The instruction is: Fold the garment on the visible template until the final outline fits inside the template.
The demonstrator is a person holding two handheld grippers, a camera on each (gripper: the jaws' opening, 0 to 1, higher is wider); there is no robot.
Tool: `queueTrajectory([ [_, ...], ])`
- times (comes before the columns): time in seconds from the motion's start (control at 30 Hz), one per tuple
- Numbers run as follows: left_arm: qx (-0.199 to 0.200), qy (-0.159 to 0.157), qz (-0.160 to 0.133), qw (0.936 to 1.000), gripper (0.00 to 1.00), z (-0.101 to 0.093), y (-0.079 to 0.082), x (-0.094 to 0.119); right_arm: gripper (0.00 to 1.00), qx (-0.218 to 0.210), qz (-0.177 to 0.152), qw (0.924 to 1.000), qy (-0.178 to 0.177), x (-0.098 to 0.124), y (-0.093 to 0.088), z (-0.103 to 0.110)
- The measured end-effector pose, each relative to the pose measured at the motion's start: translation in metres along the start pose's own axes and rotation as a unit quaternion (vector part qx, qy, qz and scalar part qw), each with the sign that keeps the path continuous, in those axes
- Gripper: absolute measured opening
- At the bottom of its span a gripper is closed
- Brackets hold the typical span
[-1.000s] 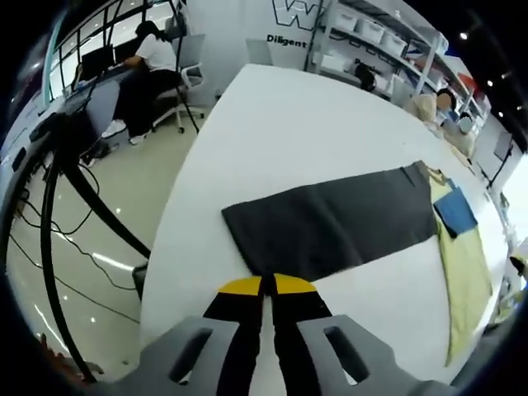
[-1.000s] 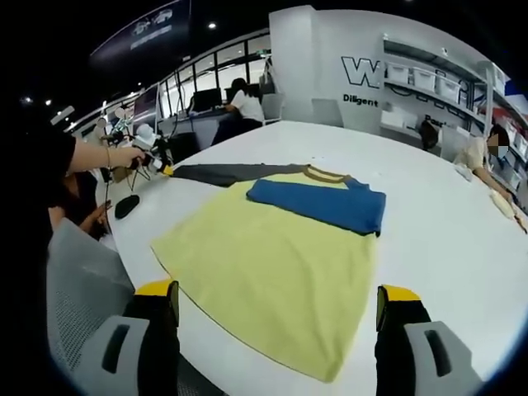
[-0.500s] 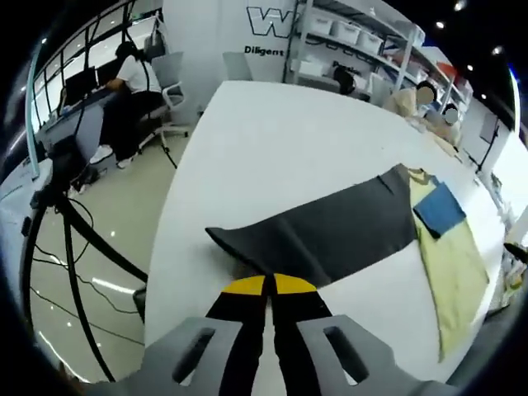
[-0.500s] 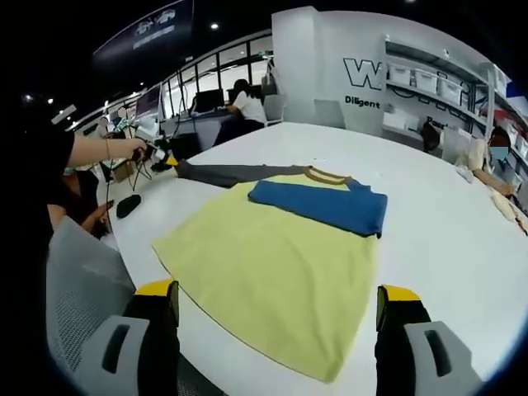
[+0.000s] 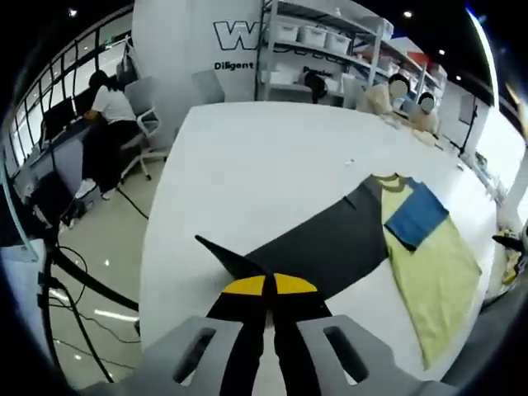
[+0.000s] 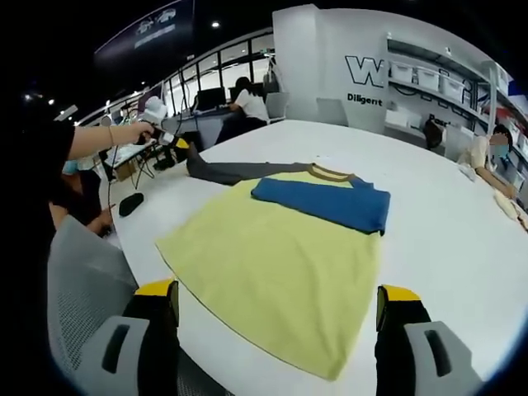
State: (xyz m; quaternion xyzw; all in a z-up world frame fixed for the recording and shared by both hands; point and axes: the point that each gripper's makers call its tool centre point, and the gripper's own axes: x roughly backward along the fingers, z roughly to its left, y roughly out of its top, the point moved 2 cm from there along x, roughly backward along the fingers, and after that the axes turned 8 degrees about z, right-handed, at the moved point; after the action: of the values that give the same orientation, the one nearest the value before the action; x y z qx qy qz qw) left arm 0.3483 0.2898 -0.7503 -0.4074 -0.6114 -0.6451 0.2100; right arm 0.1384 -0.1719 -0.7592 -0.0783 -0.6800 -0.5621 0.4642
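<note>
- Left gripper view: the left gripper [image 5: 268, 285] has its yellow-tipped jaws pressed together, pinching the cuff end of the dark grey sleeve [image 5: 318, 243]. The sleeve runs away from the tips across the white table [image 5: 247, 157] to the yellow garment [image 5: 429, 272], whose blue sleeve [image 5: 417, 216] lies folded over its chest.
- The exact pinch point is hidden beneath the jaw tips.
- Right gripper view: the right gripper [image 6: 276, 301] hangs with jaws spread wide, touching nothing, the garment's hem lying between and just beyond them.
- This side shows the far cuff lifted off the table, held up by the person's hand [image 6: 132, 132]; that gripper is too small to read.
</note>
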Motion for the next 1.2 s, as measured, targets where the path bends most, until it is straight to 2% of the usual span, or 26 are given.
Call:
queueTrajectory([
  [0.2, -0.024, -0.025, -0.009, 0.9993, 0.0, -0.026, 0.017, 0.0, 0.99, 0.002, -0.001, 1.0, 0.002, 0.001, -0.001, 0.001],
  [0.5, -0.038, -0.057, -0.026, 0.9973, 0.0, -0.054, 0.044, -0.002, 0.99, 0.002, -0.001, 1.0, 0.003, 0.0, -0.002, 0.001],
  [0.57, -0.038, -0.063, -0.04, 0.9965, 0.0, -0.064, 0.056, -0.001, 0.99, 0.001, 0.0, 1.0, 0.004, 0.0, -0.002, 0.002],
  [0.63, -0.036, -0.069, -0.044, 0.996, 0.0, -0.071, 0.061, -0.002, 0.99, 0.001, -0.001, 1.0, 0.005, -0.001, -0.001, 0.003],
  [0.7, -0.042, -0.087, -0.053, 0.9939, 0.0, -0.085, 0.074, -0.008, 0.99, 0.003, -0.001, 1.0, 0.008, -0.003, 0.0, 0.005],
  [0.87, -0.044, -0.106, -0.071, 0.9908, 0.0, -0.104, 0.089, -0.017, 0.99, 0.007, 0.003, 0.9999, 0.015, -0.005, -0.002, 0.009],
  [1.2, -0.055, -0.139, -0.085, 0.9852, 0.0, -0.144, 0.106, -0.02, 0.99, 0.005, 0.003, 0.9998, 0.019, -0.005, -0.004, 0.01],
])
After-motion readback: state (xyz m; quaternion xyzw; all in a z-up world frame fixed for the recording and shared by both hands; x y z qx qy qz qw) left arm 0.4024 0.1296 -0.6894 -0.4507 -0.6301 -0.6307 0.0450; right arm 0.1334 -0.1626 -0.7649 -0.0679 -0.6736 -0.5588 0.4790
